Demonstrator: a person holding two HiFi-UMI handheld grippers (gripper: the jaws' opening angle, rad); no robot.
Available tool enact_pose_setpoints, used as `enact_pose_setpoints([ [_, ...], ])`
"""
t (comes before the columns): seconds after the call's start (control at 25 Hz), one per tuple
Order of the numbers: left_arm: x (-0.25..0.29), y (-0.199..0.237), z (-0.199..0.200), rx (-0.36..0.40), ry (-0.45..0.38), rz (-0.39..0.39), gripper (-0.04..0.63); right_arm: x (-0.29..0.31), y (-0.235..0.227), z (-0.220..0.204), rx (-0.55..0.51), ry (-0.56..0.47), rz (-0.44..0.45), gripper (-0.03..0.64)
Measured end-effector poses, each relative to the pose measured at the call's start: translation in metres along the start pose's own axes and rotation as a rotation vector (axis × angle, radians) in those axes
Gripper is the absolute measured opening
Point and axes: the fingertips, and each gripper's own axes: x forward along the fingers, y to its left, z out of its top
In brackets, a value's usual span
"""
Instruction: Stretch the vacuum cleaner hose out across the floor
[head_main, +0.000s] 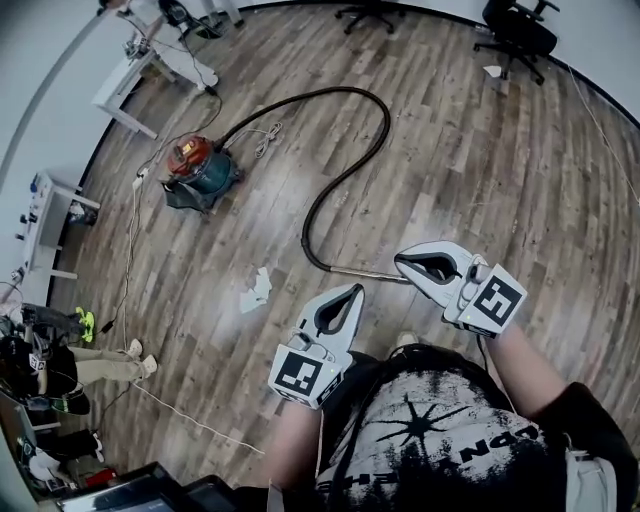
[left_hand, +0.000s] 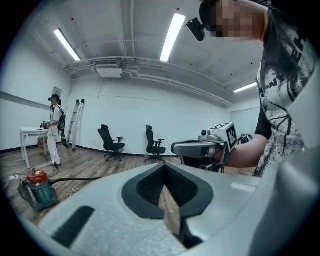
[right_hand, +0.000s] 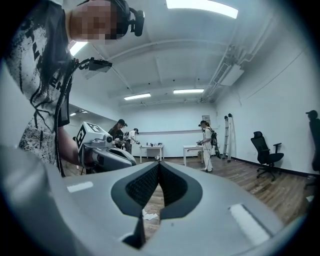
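A red and teal vacuum cleaner (head_main: 200, 167) stands on the wood floor at the upper left, also visible low in the left gripper view as the vacuum cleaner (left_hand: 37, 189). Its black hose (head_main: 340, 180) loops away from it, curves back toward me and ends in a metal wand (head_main: 365, 272) lying on the floor. My left gripper (head_main: 353, 292) is held at waist height, shut and empty, just short of the wand. My right gripper (head_main: 400, 262) is shut and empty too, its tip above the wand's near end. Each gripper shows in the other's view: the right gripper (left_hand: 176, 148), the left gripper (right_hand: 131, 161).
Crumpled white paper (head_main: 256, 290) lies on the floor left of my left gripper. A white cable (head_main: 130, 260) runs from the vacuum along the left. Office chairs (head_main: 515, 35) stand at the far wall, white desks (head_main: 140, 60) at upper left. A person (left_hand: 54, 129) stands by a desk.
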Motion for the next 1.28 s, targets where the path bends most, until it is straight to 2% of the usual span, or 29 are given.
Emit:
enact_pose_setpoints([
  [0.28, 0.008, 0.029, -0.005, -0.026, -0.003, 0.017, 0.002, 0.020, -0.020, -0.014, 0.010, 0.039, 0.005, 0.006],
  [0.44, 0.012, 0.055, -0.015, -0.056, -0.009, -0.011, 0.002, 0.039, -0.035, -0.021, -0.011, 0.060, -0.036, 0.006],
  [0.6, 0.014, 0.097, -0.024, -0.052, -0.009, -0.030, 0.002, 0.067, -0.050, -0.044, 0.025, 0.114, -0.082, 0.006],
  [0.76, 0.015, 0.132, -0.033, -0.081, -0.001, -0.086, 0.002, 0.096, -0.058, -0.050, 0.005, 0.160, -0.114, 0.006],
  [0.88, 0.019, 0.161, -0.038, -0.085, 0.024, -0.109, 0.002, 0.127, -0.071, -0.052, -0.040, 0.173, -0.113, 0.006],
  [1.08, 0.032, 0.204, -0.040, -0.112, 0.031, -0.140, 0.002, 0.180, -0.092, -0.059, -0.051, 0.192, -0.094, 0.006],
  [1.28, 0.047, 0.230, -0.060, -0.130, 0.023, -0.114, 0.002, 0.201, -0.109, -0.105, -0.034, 0.239, -0.061, 0.006],
])
